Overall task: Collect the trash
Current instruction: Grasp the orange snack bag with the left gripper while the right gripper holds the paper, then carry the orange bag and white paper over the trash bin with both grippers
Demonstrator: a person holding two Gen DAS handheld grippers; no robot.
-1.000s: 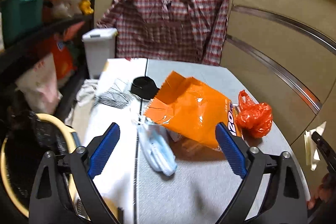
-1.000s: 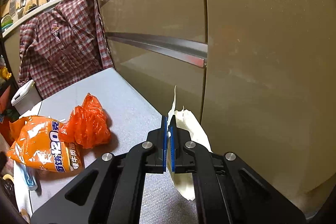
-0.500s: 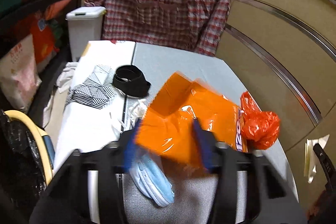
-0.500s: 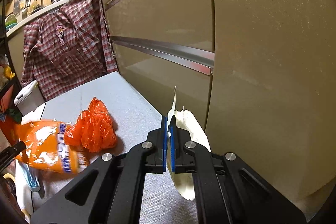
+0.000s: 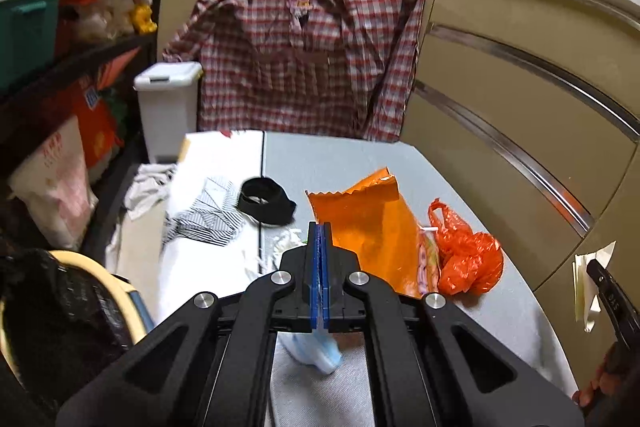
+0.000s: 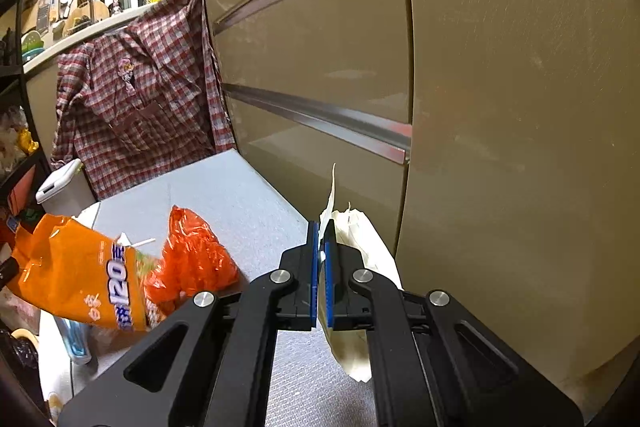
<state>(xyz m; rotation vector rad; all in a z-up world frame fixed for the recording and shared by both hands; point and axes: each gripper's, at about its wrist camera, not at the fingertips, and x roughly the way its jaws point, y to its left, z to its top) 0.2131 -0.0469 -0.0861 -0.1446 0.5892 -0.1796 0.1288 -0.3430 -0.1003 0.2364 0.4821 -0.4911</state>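
Left gripper [image 5: 320, 227] clenched on edge of orange snack bag [image 5: 368, 227]; bag lifted and tilted, lower end hanging over grey table [image 5: 340, 159]. From right view, same bag [image 6: 80, 275] held up at left, clear of table. Right gripper [image 6: 322, 227] clamped on white paper scrap [image 6: 360, 239], near beige cabinet front [image 6: 500, 107]. Crumpled orange plastic bag [image 5: 468, 259] on table just right of snack bag, touching it. Blue face mask [image 5: 320, 351] on table below left gripper. Black band [image 5: 266, 201] and striped cloth [image 5: 212, 215] farther back left. Plaid shirt [image 5: 304, 55] draped over counter edge behind table. White bin [image 5: 168, 107] left of shirt.
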